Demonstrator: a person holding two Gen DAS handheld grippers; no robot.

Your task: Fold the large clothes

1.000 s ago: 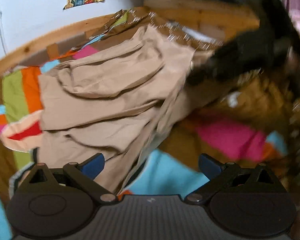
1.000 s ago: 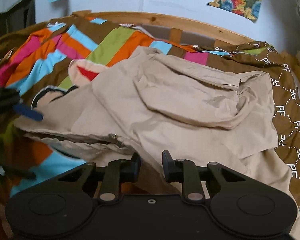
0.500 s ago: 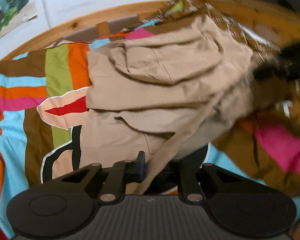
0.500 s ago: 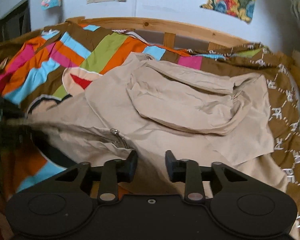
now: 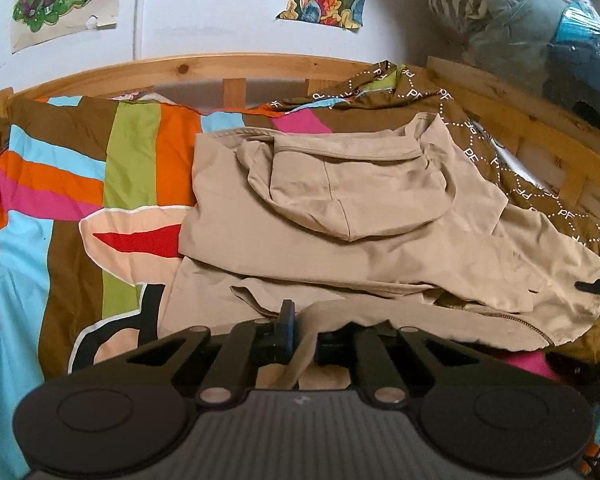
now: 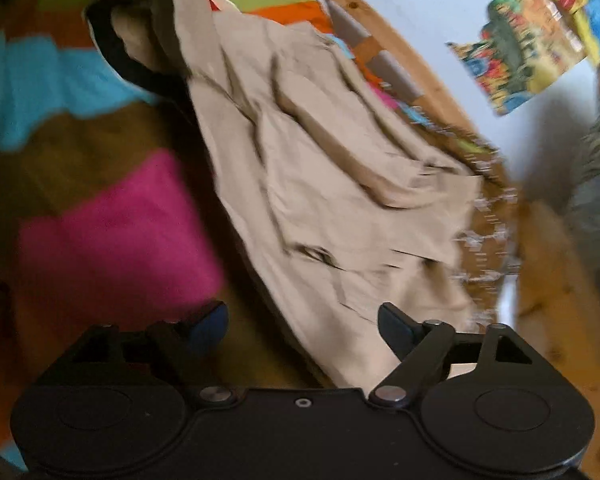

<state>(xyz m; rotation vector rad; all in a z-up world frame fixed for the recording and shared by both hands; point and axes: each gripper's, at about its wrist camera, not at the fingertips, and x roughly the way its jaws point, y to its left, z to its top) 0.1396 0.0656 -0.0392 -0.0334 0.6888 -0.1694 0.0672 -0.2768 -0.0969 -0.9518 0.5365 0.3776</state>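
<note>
The tan jacket (image 5: 340, 216) lies spread on the striped cover (image 5: 80, 184), hood (image 5: 352, 184) uppermost, just ahead of the left gripper (image 5: 302, 340). That gripper is clamped on a narrow fold of the jacket's near edge, the cloth running up between its fingers. The right gripper (image 6: 304, 322) has its fingers wide apart, with nothing between them; the jacket's side edge passes just in front of it.

To do this step well, I'd say the left should keep its pinch and hold the near edge taut and low while the right takes a matching bit of edge on its own side, so the cloth lifts evenly. Grabbing one layer only would help; the zip (image 5: 512, 318) side looks bunched.

The right view is smeared, so I cannot tell which part of the jacket lies before it. The sleeves are tucked or buried and hard to trace. How many layers the left holds is hidden behind its own fingers. The bed frame (image 5: 236, 68) cuts off the far side.
</note>
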